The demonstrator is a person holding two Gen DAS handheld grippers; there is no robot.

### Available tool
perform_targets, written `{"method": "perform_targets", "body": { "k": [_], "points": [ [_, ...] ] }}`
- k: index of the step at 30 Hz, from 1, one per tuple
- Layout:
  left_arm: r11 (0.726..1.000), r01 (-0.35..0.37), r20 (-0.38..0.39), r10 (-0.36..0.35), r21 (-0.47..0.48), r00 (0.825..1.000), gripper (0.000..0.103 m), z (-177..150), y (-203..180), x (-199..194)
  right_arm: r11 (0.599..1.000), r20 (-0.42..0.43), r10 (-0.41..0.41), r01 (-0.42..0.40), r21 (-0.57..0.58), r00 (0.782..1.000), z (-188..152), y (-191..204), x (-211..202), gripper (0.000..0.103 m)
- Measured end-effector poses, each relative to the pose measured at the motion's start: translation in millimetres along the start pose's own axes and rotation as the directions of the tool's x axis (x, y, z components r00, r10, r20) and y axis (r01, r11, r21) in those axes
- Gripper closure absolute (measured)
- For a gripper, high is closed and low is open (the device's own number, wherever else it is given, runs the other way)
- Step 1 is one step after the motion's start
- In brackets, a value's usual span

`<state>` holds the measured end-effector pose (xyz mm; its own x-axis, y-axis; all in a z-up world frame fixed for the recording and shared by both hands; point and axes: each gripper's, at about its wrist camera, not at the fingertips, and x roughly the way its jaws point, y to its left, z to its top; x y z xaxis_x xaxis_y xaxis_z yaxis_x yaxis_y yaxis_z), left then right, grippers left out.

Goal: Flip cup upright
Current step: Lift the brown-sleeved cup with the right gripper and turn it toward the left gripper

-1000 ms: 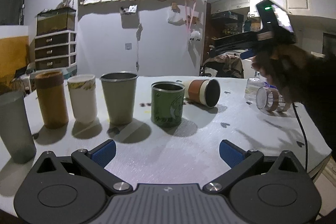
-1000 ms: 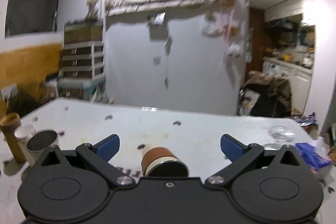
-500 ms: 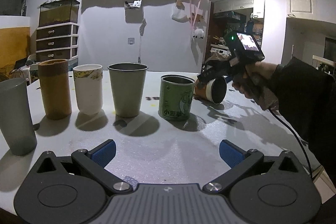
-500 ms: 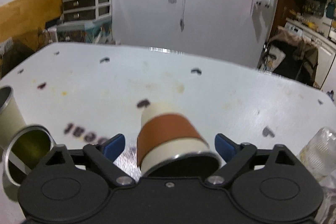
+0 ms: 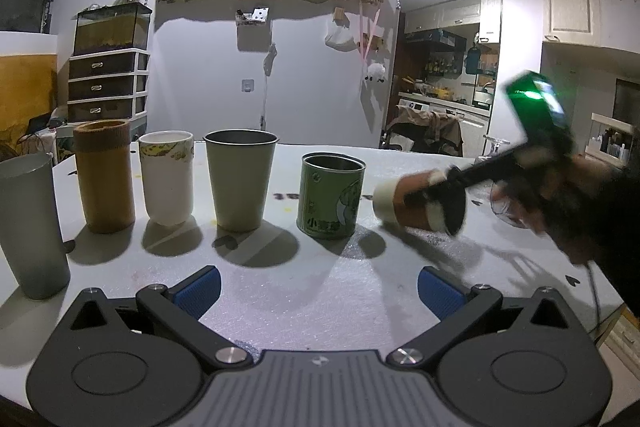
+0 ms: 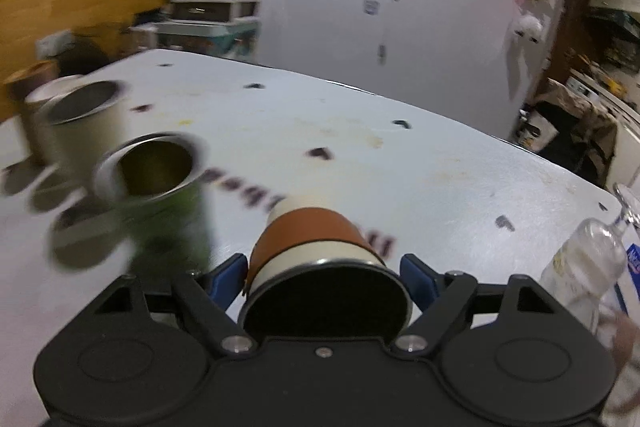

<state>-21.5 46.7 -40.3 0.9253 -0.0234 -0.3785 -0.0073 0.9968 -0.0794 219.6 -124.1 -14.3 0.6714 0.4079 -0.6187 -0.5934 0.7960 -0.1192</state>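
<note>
A white cup with a brown sleeve [image 5: 416,201] lies on its side on the white table [image 5: 320,267], right of the green can [image 5: 330,195]. In the right wrist view the cup [image 6: 316,239] lies between my right gripper's [image 6: 324,271] blue fingers, its dark mouth toward the camera. The jaws stand around its rim end; contact is unclear through blur. My left gripper [image 5: 318,287] is open and empty, low near the table's front.
A row of upright cups stands left of the can: olive metal cup [image 5: 240,179], white cup [image 5: 167,177], brown cup [image 5: 105,175], grey tumbler [image 5: 30,223]. A clear glass [image 6: 584,267] lies right of the brown-sleeved cup.
My right gripper has come down around the lying cup and narrowed on it. The cup has shifted right, away from the green can. My left gripper has stayed put.
</note>
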Motion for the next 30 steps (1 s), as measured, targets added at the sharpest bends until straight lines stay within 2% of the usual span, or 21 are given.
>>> {"method": "perform_targets", "body": {
  "k": [8, 16, 19, 23, 27, 30],
  "points": [
    [1.000, -0.014, 0.008, 0.014, -0.019, 1.000, 0.000, 2, 2, -1, 0.984, 0.059, 0.153, -0.147, -0.103, 0.986, -53, 64, -79, 0.020],
    [0.999, -0.018, -0.011, 0.018, -0.044, 1.000, 0.000, 13, 14, 22, 0.938, 0.058, 0.308, -0.293, -0.185, 0.950, -81, 103, -106, 0.019],
    [0.998, -0.043, -0.029, 0.042, -0.040, 0.999, 0.000, 18, 19, 40, 0.925, 0.057, 0.330, -0.310, -0.220, 0.942, -88, 113, -110, 0.019],
    [0.999, -0.035, -0.088, 0.034, -0.012, 0.996, 0.000, 19, 19, 69, 0.915, 0.086, 0.332, -0.298, -0.271, 0.940, -97, 120, -116, 0.019],
    [1.000, -0.020, -0.146, 0.022, 0.017, 0.989, 0.000, 14, 17, 85, 0.927, 0.099, 0.299, -0.264, -0.266, 0.949, -102, 121, -119, 0.015],
    [1.000, 0.007, -0.163, -0.006, 0.007, 0.987, 0.000, 10, 18, 78, 0.944, 0.125, 0.245, -0.206, -0.259, 0.961, -108, 118, -123, 0.010]
  ]
}}
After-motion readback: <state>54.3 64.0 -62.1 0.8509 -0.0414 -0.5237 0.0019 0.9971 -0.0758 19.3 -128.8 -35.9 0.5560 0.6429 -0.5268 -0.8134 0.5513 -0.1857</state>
